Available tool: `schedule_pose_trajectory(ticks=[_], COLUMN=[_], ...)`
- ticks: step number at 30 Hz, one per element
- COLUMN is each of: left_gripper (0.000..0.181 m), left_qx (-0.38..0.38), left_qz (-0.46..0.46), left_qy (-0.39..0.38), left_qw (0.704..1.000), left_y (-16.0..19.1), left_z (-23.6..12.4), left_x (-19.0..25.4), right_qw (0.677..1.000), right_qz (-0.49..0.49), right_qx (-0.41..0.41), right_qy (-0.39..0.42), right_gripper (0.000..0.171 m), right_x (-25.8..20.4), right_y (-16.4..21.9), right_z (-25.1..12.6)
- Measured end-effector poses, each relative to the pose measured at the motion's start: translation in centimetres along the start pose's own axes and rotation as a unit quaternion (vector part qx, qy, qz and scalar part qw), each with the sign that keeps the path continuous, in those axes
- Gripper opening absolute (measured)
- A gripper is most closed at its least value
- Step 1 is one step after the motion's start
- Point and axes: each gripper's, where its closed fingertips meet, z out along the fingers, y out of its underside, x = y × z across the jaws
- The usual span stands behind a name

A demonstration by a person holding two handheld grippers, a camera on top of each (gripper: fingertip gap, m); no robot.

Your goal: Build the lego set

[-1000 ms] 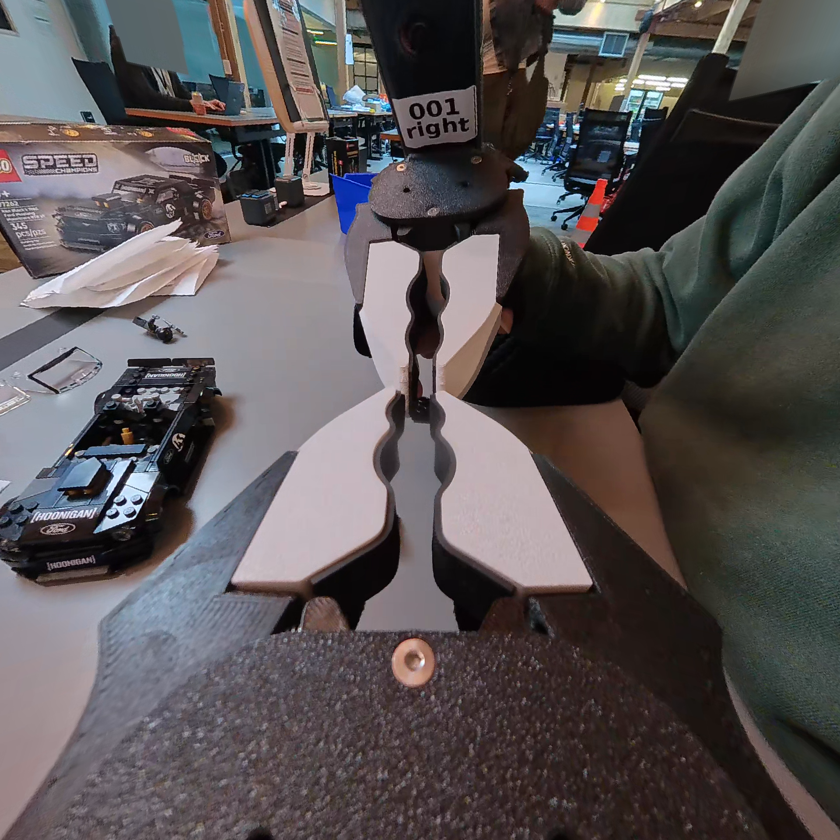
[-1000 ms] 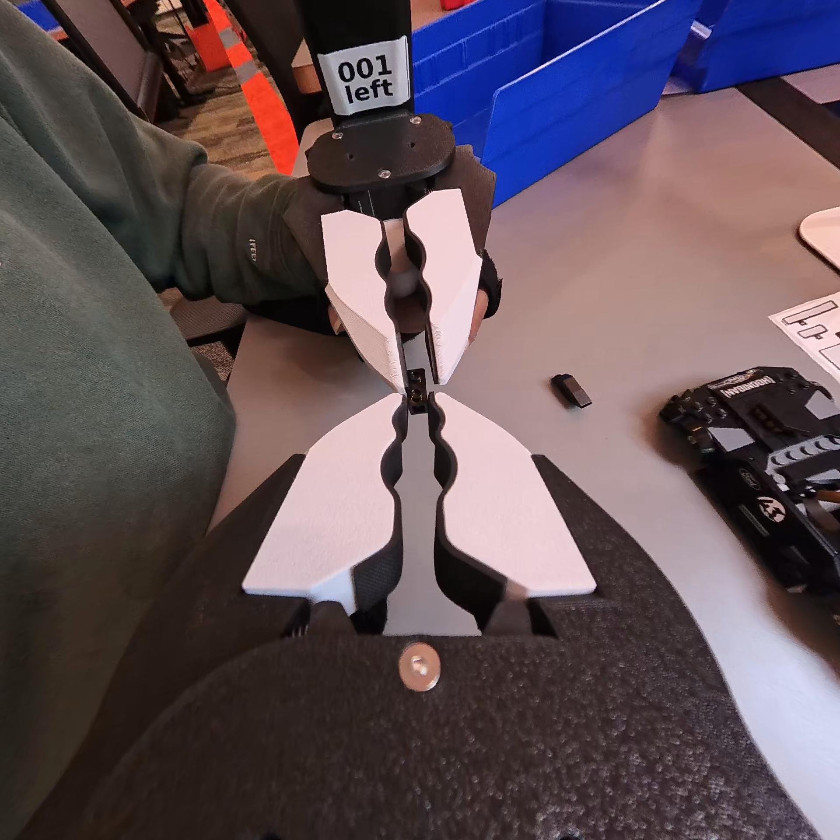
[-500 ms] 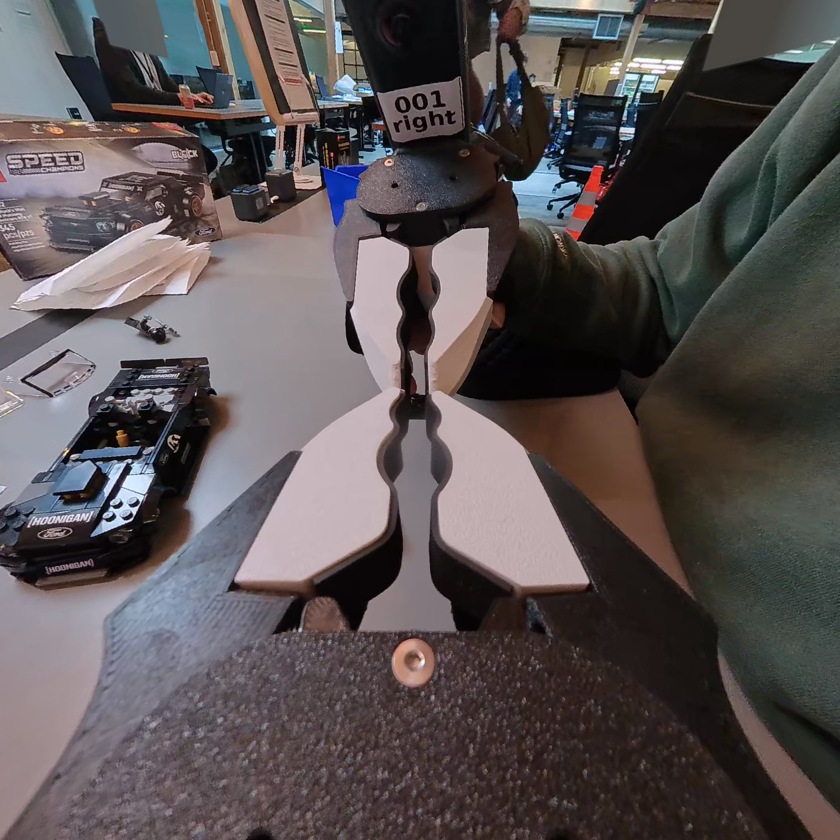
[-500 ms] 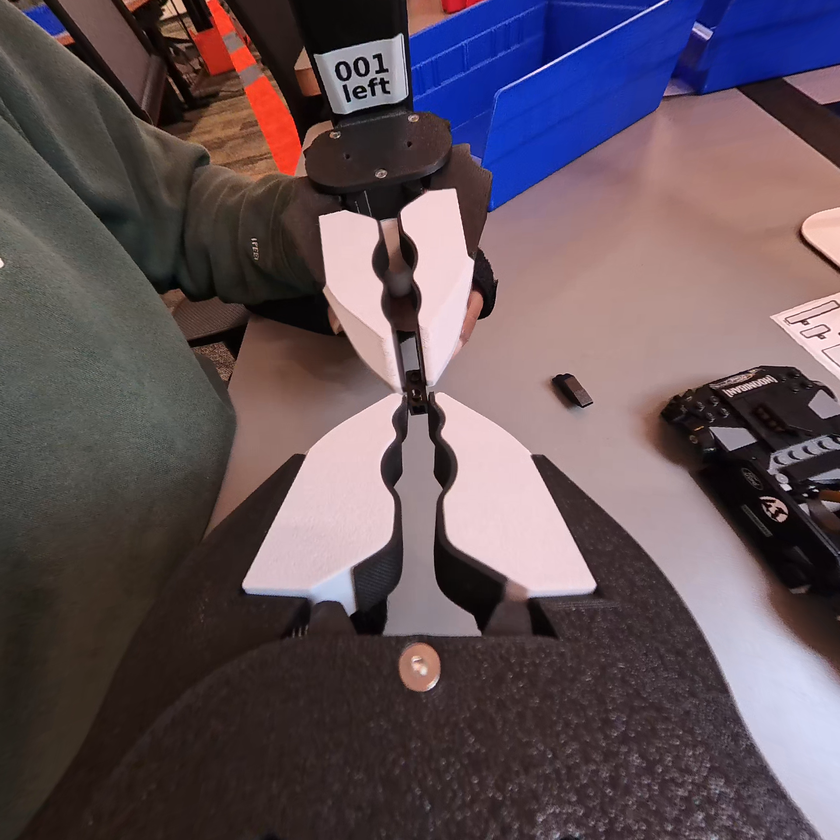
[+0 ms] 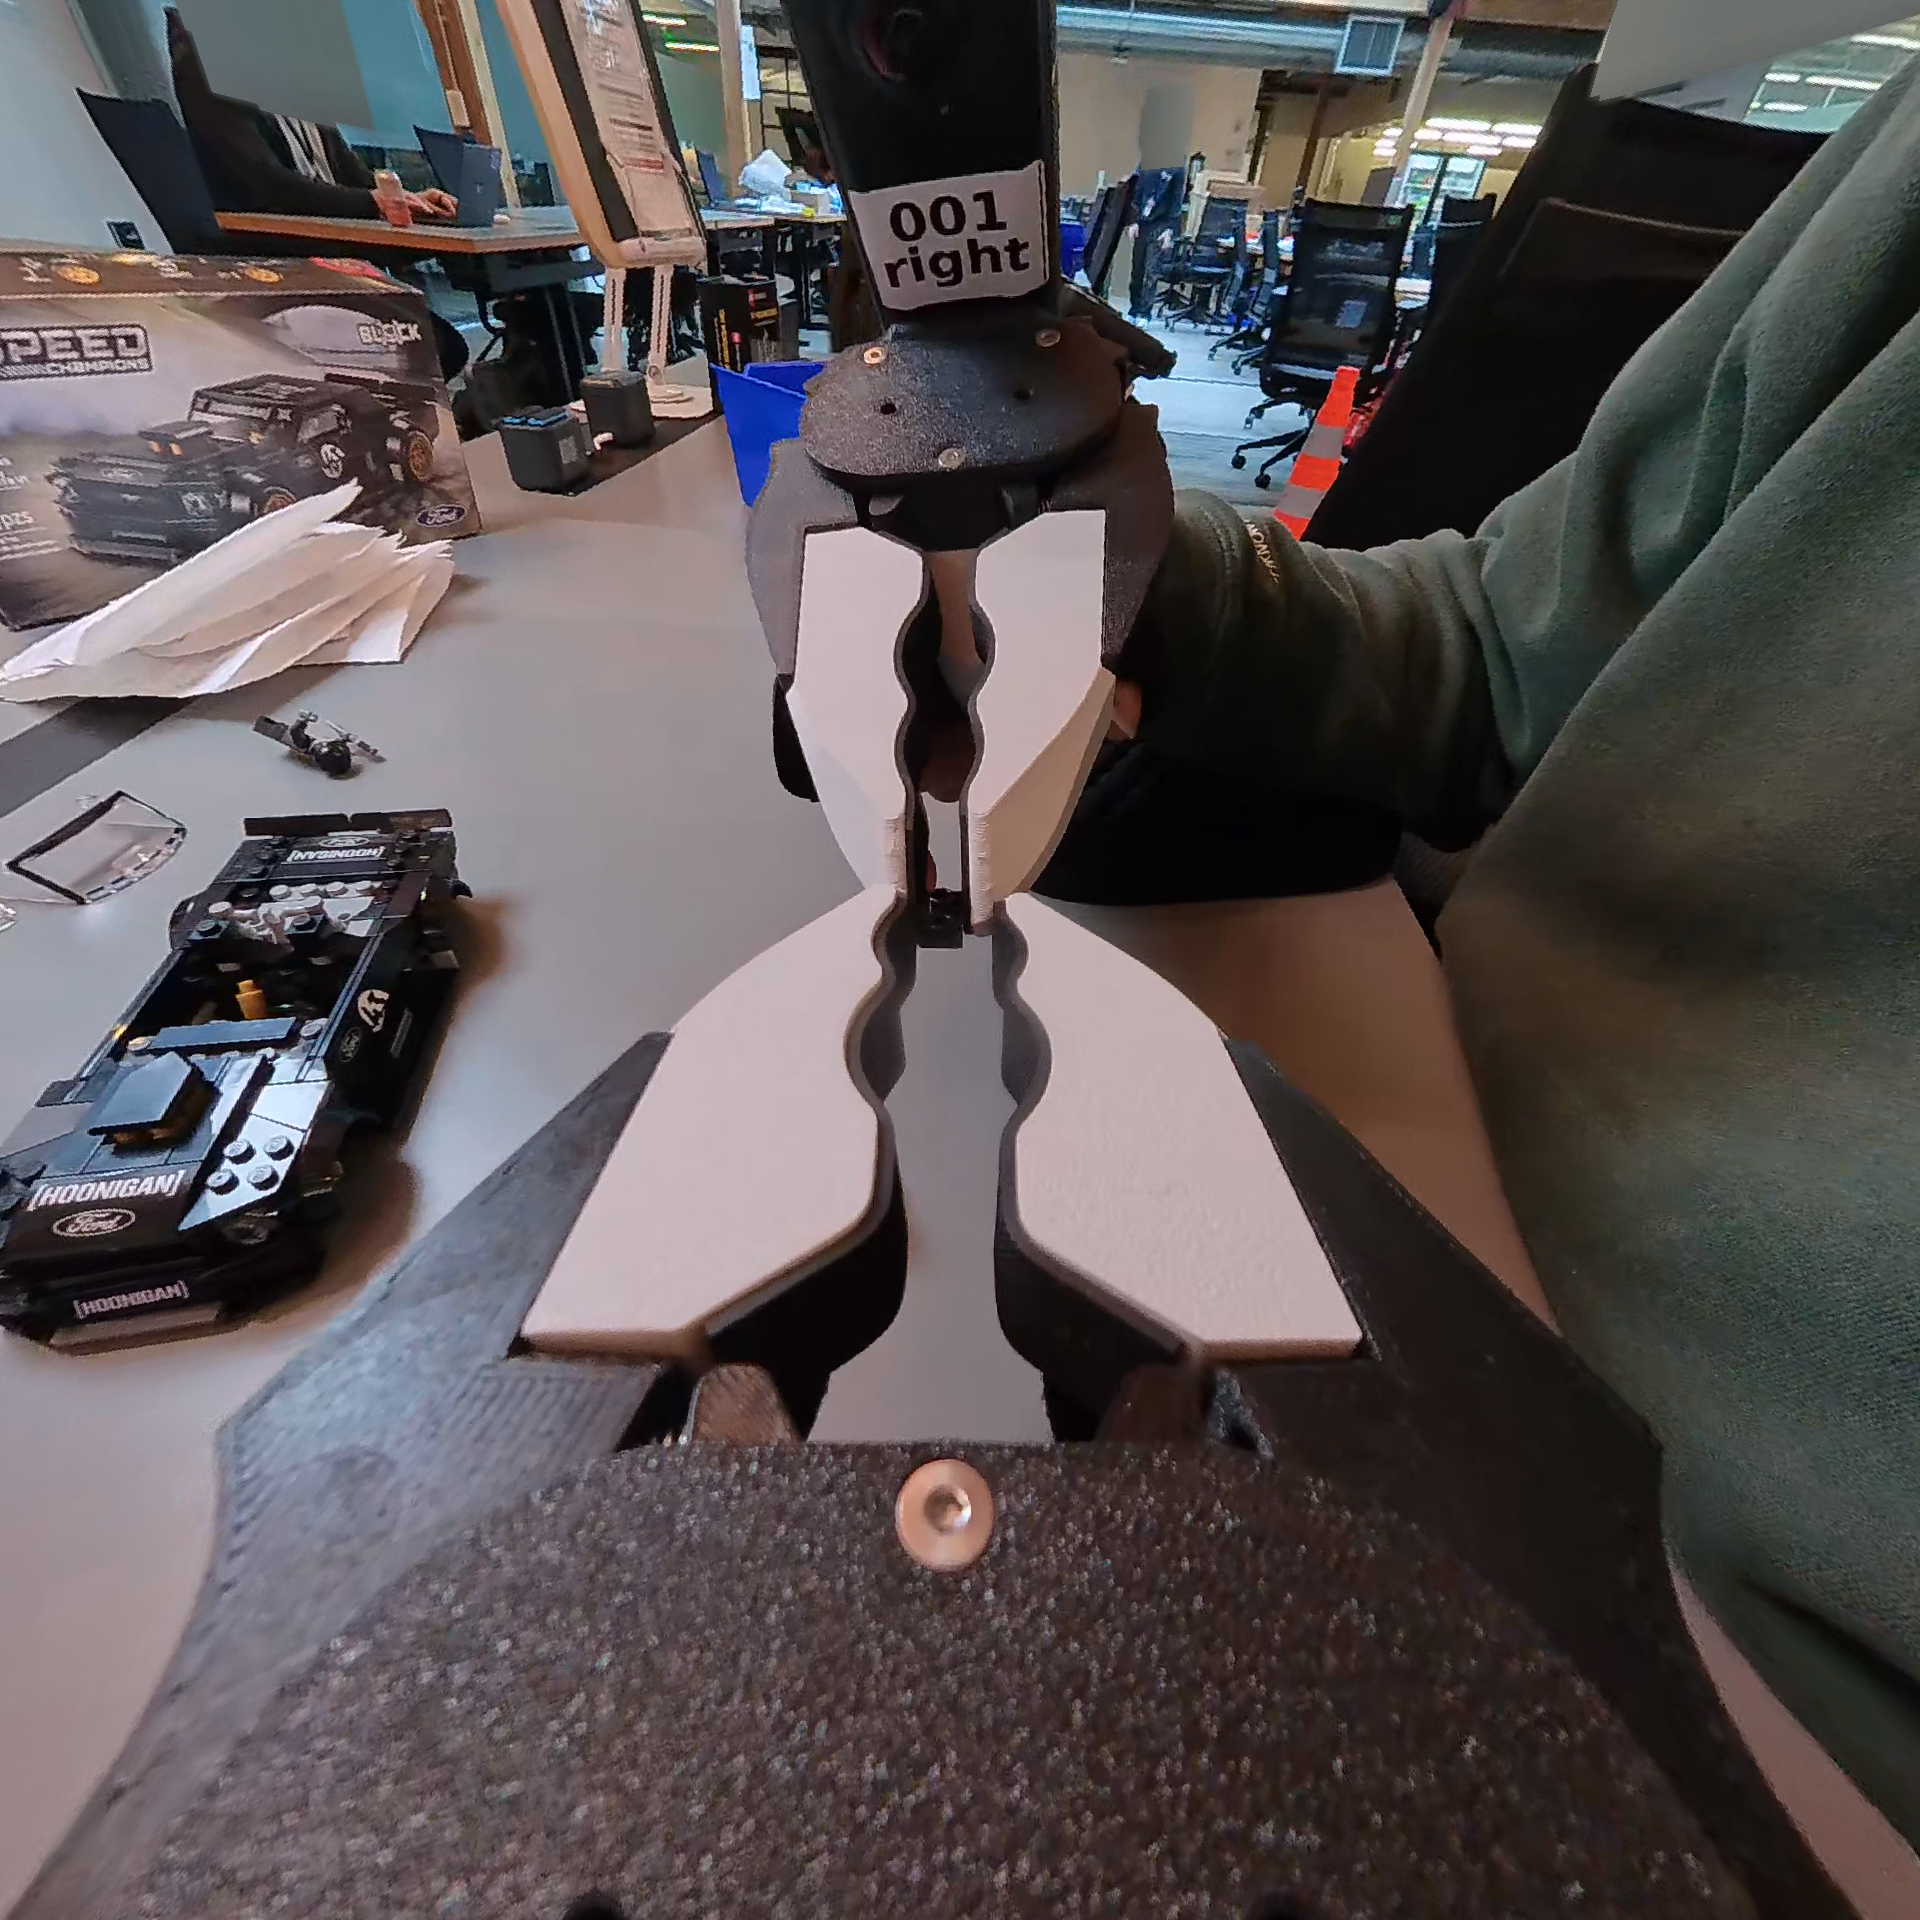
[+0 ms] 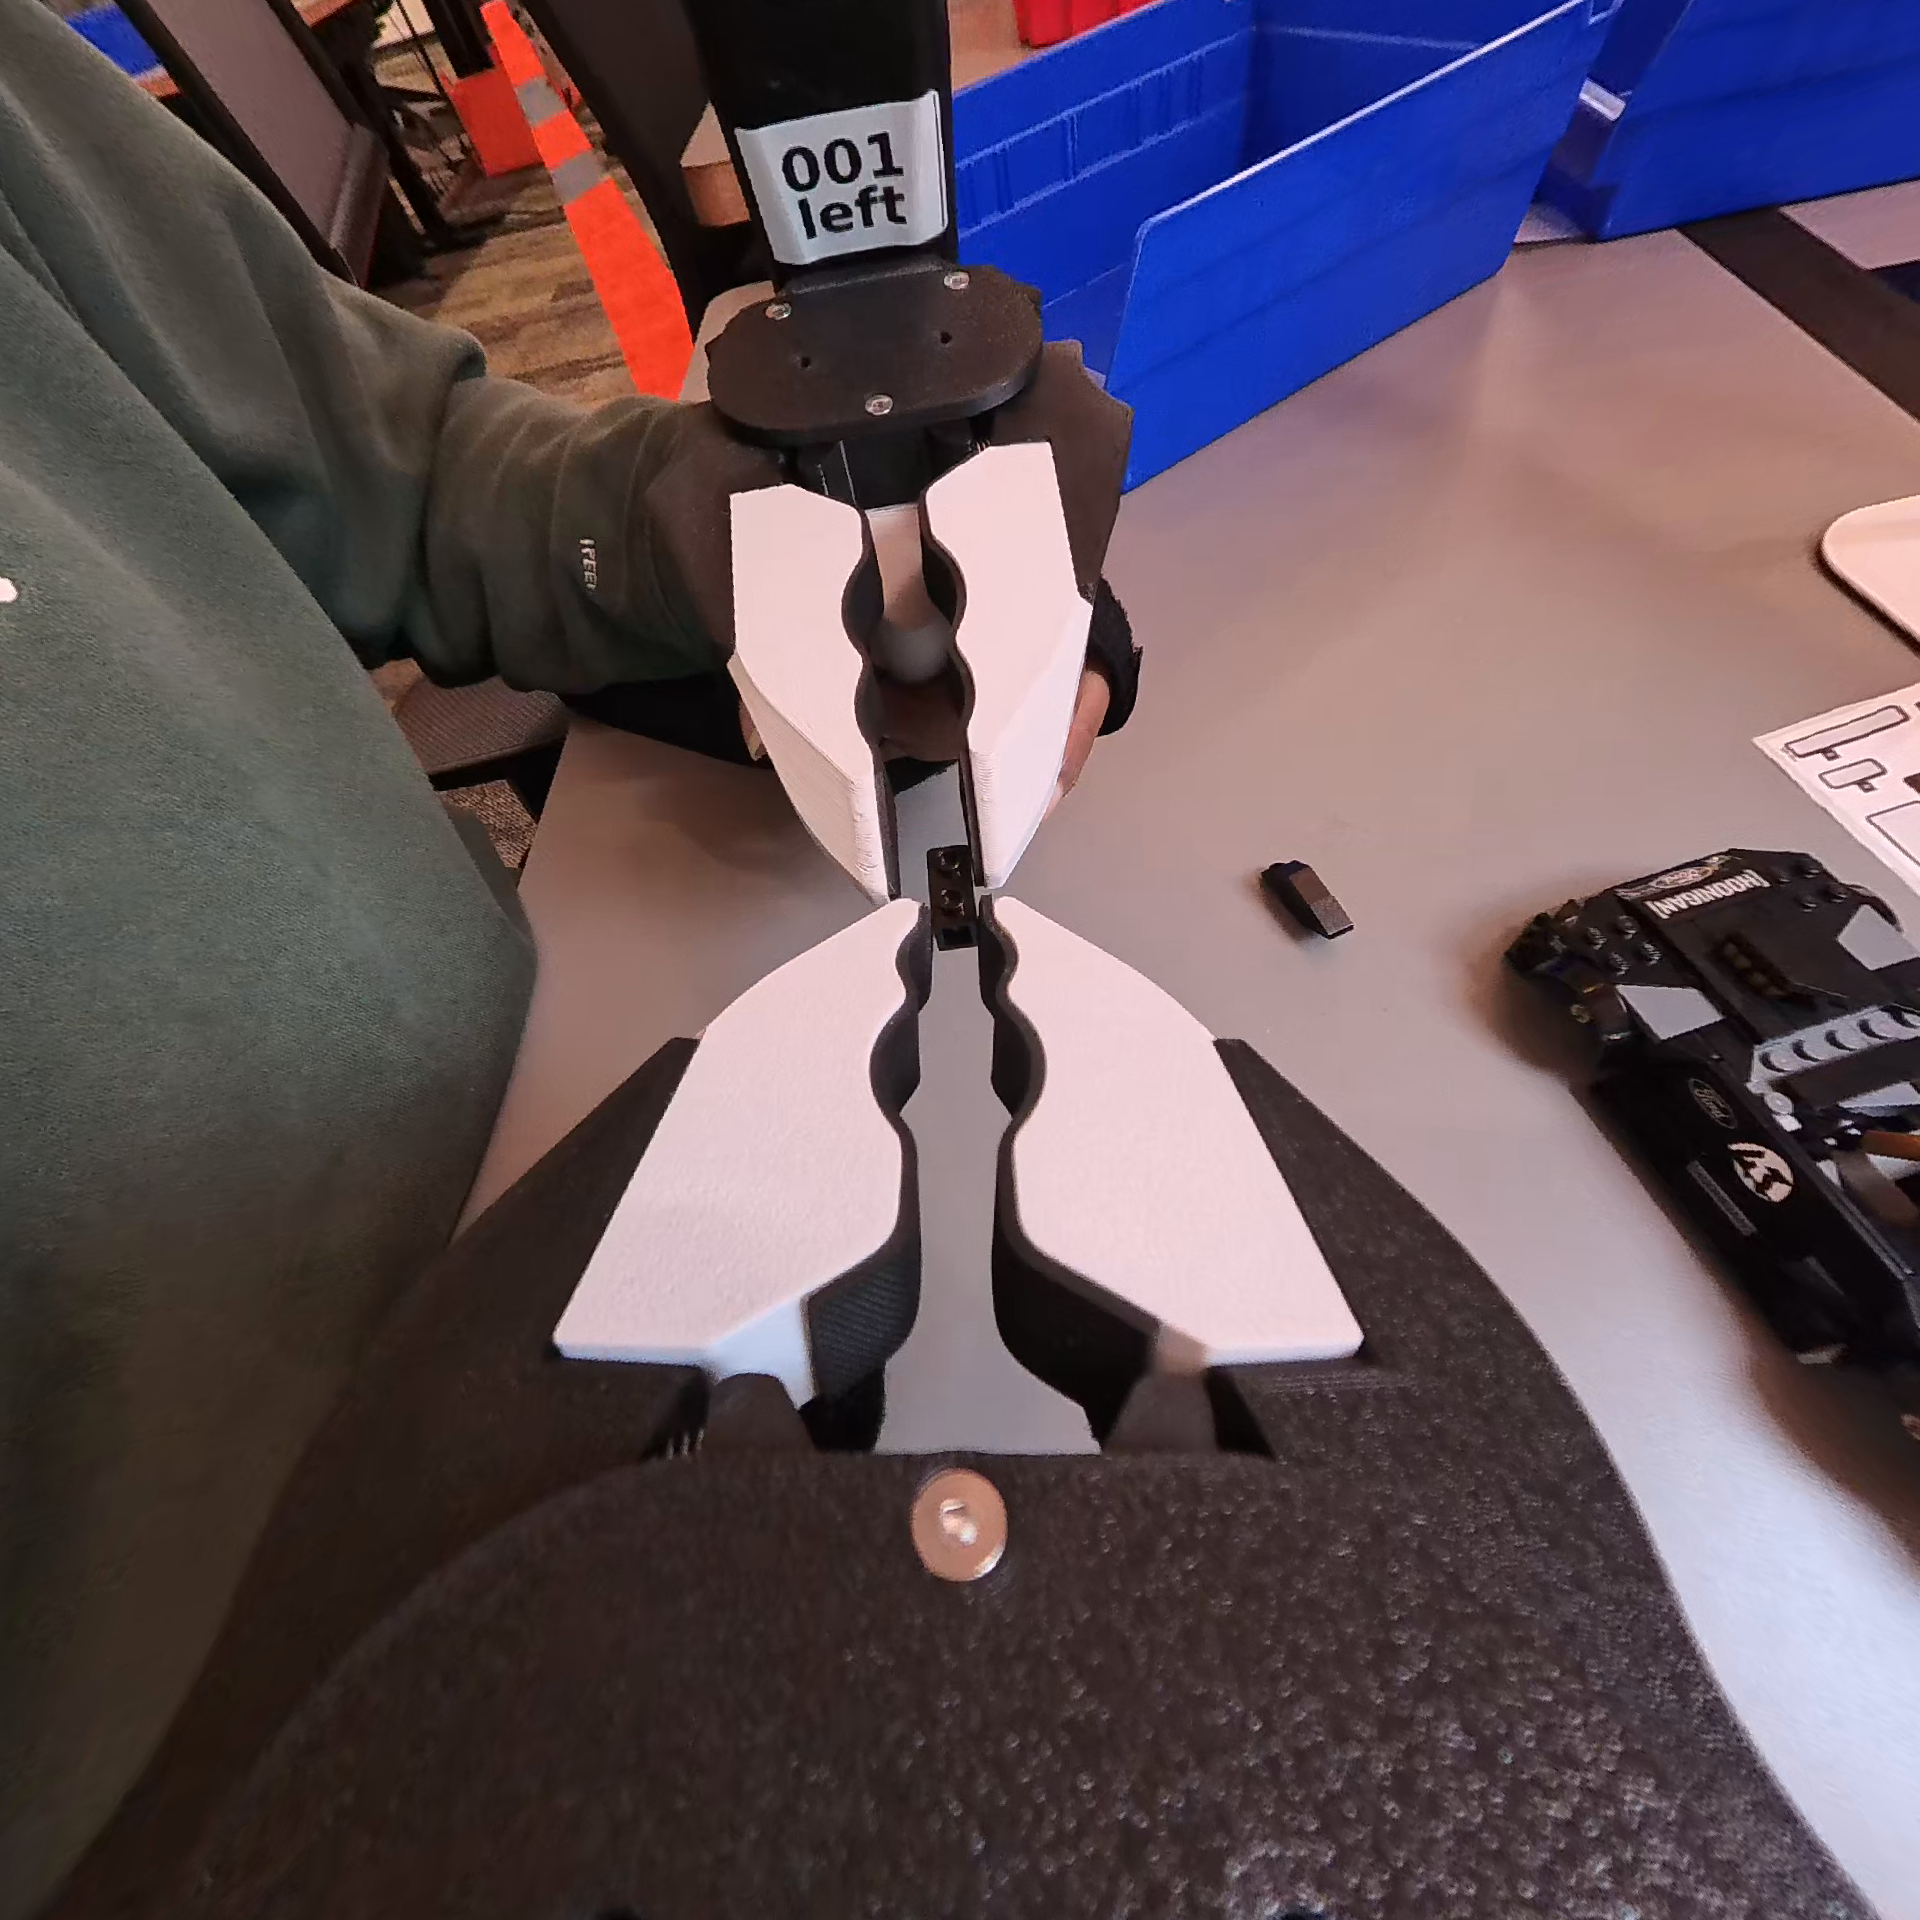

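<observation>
A small black lego piece (image 6: 956, 899) is held in the air between the two grippers, which meet tip to tip. My right gripper (image 6: 953, 916) is shut on its near end. My left gripper (image 5: 943, 920) faces it with its jaws a little apart, wider than the piece (image 5: 943, 925), which lies against one finger. The half-built black lego car (image 5: 229, 1070) stands on the grey table (image 5: 623, 727) to the left. It also shows in the right wrist view (image 6: 1766, 1060) at the right.
A loose black piece (image 6: 1307, 912) lies between the grippers and the car. A clear windscreen part (image 5: 99, 857), a small dark part (image 5: 322, 740), white paper bags (image 5: 239, 613) and the set's box (image 5: 208, 416) lie beyond. Blue bins (image 6: 1351, 260) and an instruction sheet (image 6: 1860, 769) are near. Left and right tips are no more than a few centimetres apart. The half-built black lego car (image 5: 229, 1070) is about equally far from each gripper, around 20 centimeters. My right wrist view (image 6: 1766, 1011) looks at it from another angle.
My left gripper's jaws have parted slightly around the small black piece. My right gripper stays shut on it. Both grippers stay tip to tip.
</observation>
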Motion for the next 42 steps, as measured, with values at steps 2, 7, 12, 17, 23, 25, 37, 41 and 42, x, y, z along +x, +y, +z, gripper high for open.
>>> schedule_pose_trajectory(ticks=[2,7,12,17,23,25,37,41,42], left_gripper=[0.014,0.013,0.014,0.013,0.011,0.009,0.008,0.008,0.008], left_qx=[-0.001,-0.001,-0.003,0.003,0.009,0.006,0.01,0.008,0.006], left_qz=[0.002,0.001,0.005,0.0,-0.01,-0.01,-0.021,-0.018,-0.016], left_qy=[-0.003,-0.004,-0.005,-0.006,-0.004,-0.006,-0.009,-0.009,-0.013], left_qw=[1.0,1.0,1.0,1.0,1.0,1.0,1.0,1.0,1.0], left_y=[0.04,0.02,0.19,0.02,-0.03,0.08,0.18,0.14,0.18], left_z=[-0.01,-0.05,0.03,-0.22,-0.2,-0.17,-0.17,-0.22,-0.22], left_x=[-0.06,-0.15,-0.16,-0.34,-0.43,-0.52,-0.84,-0.86,-0.95], right_qw=[1.0,1.0,1.0,1.0,1.0,1.0,0.999,0.999,0.999], right_qz=[0.002,-0.002,-0.002,-0.003,-0.008,-0.01,-0.025,-0.023,-0.024], right_qx=[0.003,0.007,0.006,0.011,0.012,0.01,0.011,0.014,0.016], right_qy=[-0.002,-0.002,0.006,0.007,0.008,0.009,0.028,0.028,0.031], right_gripper=[0.008,0.008,0.008,0.008,0.008,0.008,0.008,0.008,0.008], right_x=[-0.02,-0.06,0.18,0.31,0.3,0.3,0.58,0.61,0.72], right_y=[-0.06,-0.15,-0.07,-0.12,-0.08,-0.01,-0.06,-0.14,-0.14], right_z=[0.0,-0.07,-0.29,-0.11,-0.09,-0.04,0.2,0.23,0.24])
